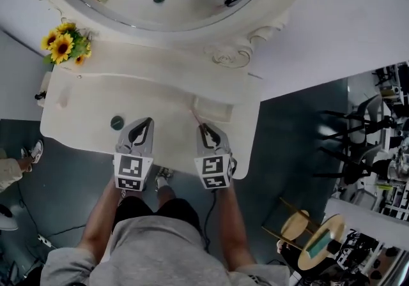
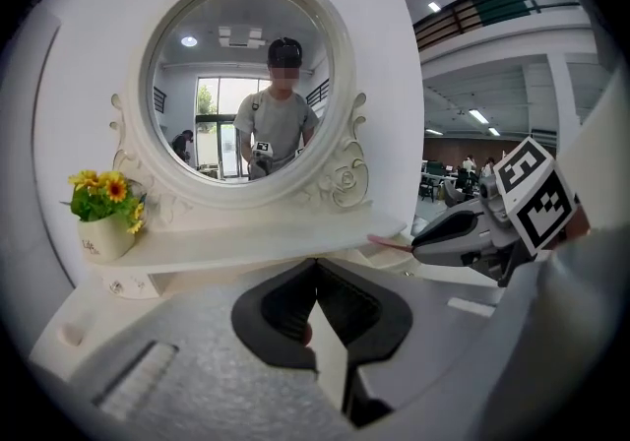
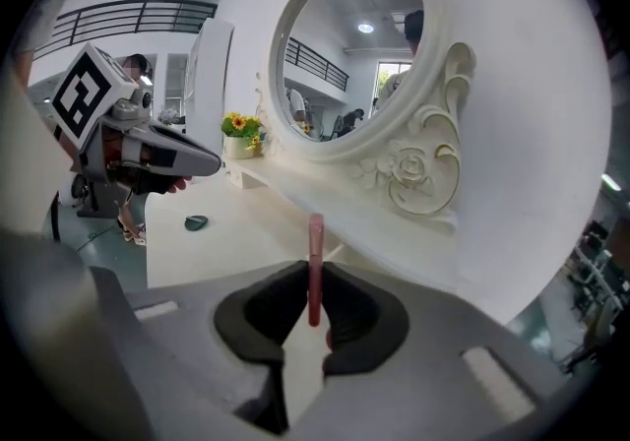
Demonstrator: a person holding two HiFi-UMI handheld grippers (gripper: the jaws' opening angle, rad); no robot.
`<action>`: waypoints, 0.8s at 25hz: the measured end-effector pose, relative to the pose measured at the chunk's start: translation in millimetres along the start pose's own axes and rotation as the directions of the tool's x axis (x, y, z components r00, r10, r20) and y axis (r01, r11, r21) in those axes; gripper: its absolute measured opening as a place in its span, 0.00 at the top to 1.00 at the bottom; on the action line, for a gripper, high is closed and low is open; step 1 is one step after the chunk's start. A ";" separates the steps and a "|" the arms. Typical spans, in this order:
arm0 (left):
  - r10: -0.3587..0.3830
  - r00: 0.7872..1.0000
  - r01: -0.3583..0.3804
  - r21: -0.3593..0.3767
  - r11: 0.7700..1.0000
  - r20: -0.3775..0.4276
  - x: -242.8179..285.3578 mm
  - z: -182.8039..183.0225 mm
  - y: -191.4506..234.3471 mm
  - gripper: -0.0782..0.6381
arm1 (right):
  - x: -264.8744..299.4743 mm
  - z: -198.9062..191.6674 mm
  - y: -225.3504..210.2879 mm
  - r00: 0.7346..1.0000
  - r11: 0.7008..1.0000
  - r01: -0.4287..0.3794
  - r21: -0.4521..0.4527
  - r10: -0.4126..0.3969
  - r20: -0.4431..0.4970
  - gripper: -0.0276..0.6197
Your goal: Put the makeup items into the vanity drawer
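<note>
The right claw (image 3: 313, 277) pinches a slim pink makeup stick (image 3: 314, 244). The left claw (image 2: 315, 270) is closed and empty above the table's (image 1: 89, 119) front edge.

Bright, even indoor light fills all three views. Ceiling lights (image 2: 479, 116) glow in the left gripper view, and a window shines pale in the mirror (image 2: 241, 85). Seen from above, the white vanity top (image 1: 172, 96) is nearly washed out, with faint shadows. Both gripper views bend hard toward dark round edges. The pink stick (image 3: 315, 232) clamped in the right gripper (image 3: 313, 277) is sharp; the far hall looks soft, perhaps from the lens.
</note>
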State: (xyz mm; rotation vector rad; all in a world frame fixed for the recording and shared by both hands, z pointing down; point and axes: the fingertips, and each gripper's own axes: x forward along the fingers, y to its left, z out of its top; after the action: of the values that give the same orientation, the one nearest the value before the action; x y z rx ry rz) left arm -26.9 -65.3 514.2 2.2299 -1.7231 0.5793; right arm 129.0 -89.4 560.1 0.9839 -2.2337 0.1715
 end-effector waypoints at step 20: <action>-0.070 0.997 0.071 0.039 0.997 -0.027 38.2 6.6 -26.5 0.88 | 17.9 -31.5 -48.5 0.994 0.990 -0.024 -0.142 0.008 -0.107 0.88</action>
State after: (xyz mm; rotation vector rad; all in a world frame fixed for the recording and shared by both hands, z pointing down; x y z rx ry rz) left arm 7.9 -94.1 526.9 2.2903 -1.6274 0.6289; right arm 170.8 -122.7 588.5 0.8602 -2.1256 0.0682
